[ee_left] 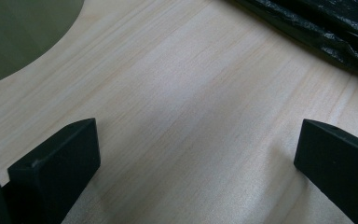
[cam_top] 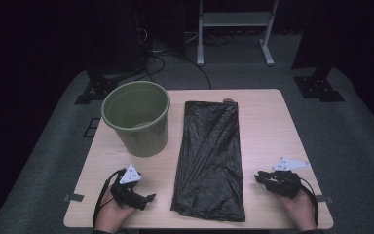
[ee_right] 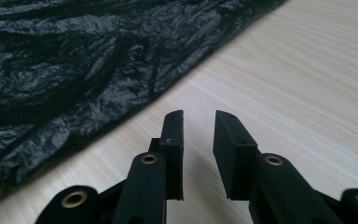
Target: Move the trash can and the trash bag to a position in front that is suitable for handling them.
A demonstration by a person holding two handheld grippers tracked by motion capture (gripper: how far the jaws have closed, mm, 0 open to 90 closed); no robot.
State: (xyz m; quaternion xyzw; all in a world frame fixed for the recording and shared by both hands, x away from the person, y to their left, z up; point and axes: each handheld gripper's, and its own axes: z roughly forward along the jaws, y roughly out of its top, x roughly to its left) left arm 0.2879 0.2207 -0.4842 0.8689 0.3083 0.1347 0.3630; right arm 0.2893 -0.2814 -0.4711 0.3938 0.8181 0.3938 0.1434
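Note:
A black plastic bag (cam_top: 209, 156) lies flat and crinkled down the middle of the wooden table (cam_top: 265, 114). To its left an olive green bucket (cam_top: 137, 117) stands upright with its mouth up. My left gripper (cam_top: 148, 198) rests near the front left edge and points toward the bag, with its jaws wide apart and nothing between them. In the left gripper view, the gripper (ee_left: 196, 149) faces bare wood, with the bag (ee_left: 326, 32) top right and the bucket (ee_left: 18, 32) top left. My right gripper (cam_top: 258, 177) sits right of the bag. In the right gripper view, the gripper (ee_right: 199, 121) shows a narrow empty gap, close to the bag's edge (ee_right: 74, 60).
Bare wood (ee_right: 307, 70) runs along the table's right side. Beyond the far edge, a white metal frame (cam_top: 233, 22), black stands and cables (cam_top: 175, 58) sit on grey floor. A person's hands hold both grippers at the front edge.

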